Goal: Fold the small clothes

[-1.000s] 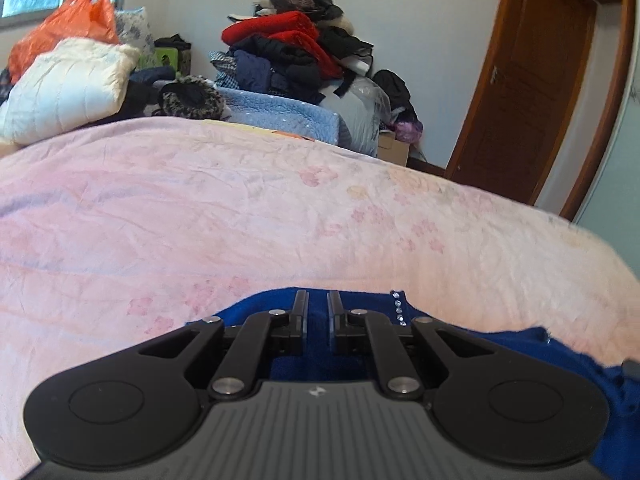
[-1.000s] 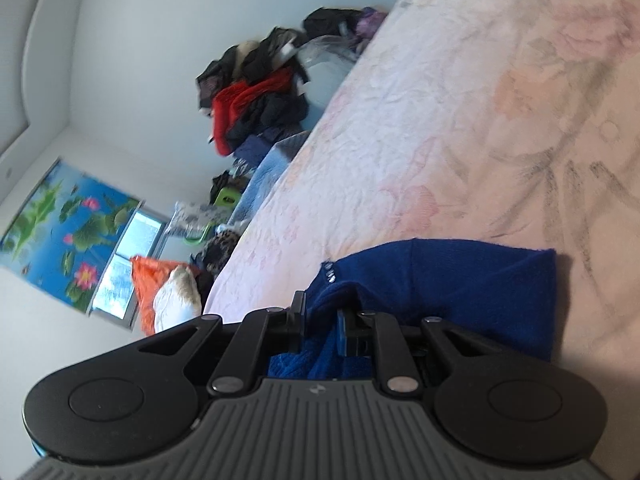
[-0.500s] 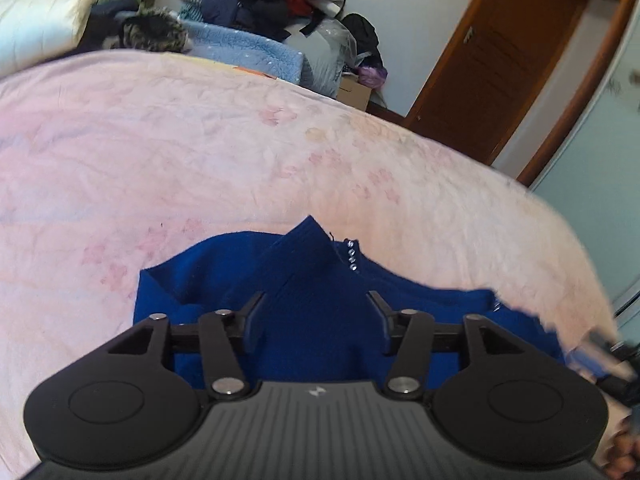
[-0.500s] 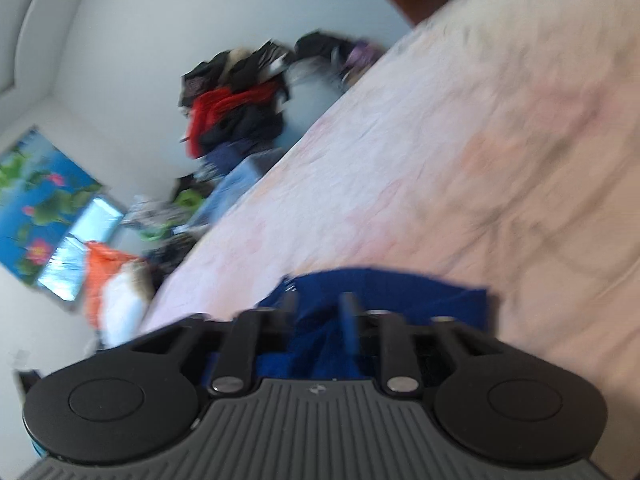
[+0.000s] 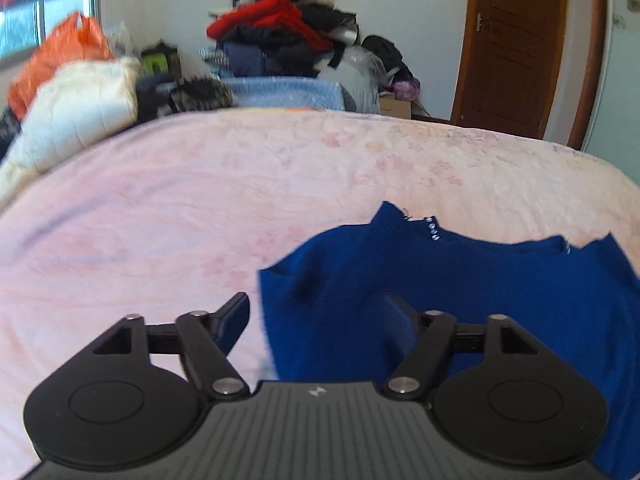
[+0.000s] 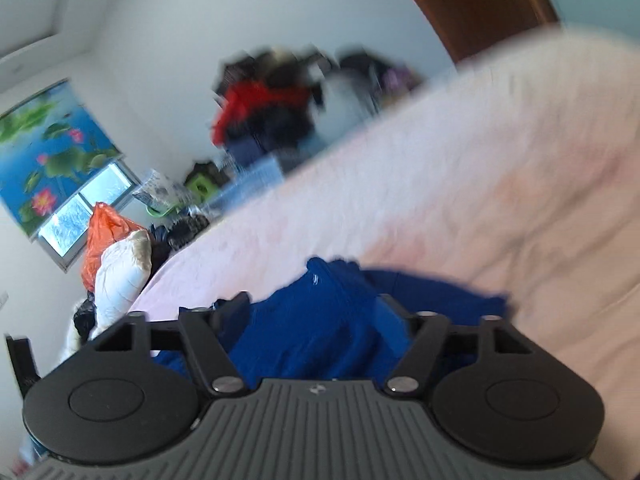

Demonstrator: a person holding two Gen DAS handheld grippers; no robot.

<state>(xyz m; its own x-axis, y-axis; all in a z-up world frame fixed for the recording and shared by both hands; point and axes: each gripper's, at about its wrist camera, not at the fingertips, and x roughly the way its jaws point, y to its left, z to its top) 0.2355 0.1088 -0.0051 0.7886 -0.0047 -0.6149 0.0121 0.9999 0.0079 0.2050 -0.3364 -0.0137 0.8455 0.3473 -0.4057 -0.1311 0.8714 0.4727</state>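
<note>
Now the fuzzy blue garment (image 5: 460, 280) lies rumpled on the pink floral bedspread (image 5: 200, 200); left gripper (image 5: 316, 312) and right gripper (image 6: 314, 312) have just spread wide, gripping nothing, its near edge hidden.

I am in a home bedroom; before me spreads a bed (image 5: 200, 200) under a pink flowered sheet; past its far edge a heap of clothes (image 5: 280, 40) is piled against the white wall; a white quilt (image 5: 76, 108) and an orange bag (image 5: 64, 52) sit by the window (image 5: 48, 12); a wooden door (image 5: 516, 44) stands at the right.
</note>
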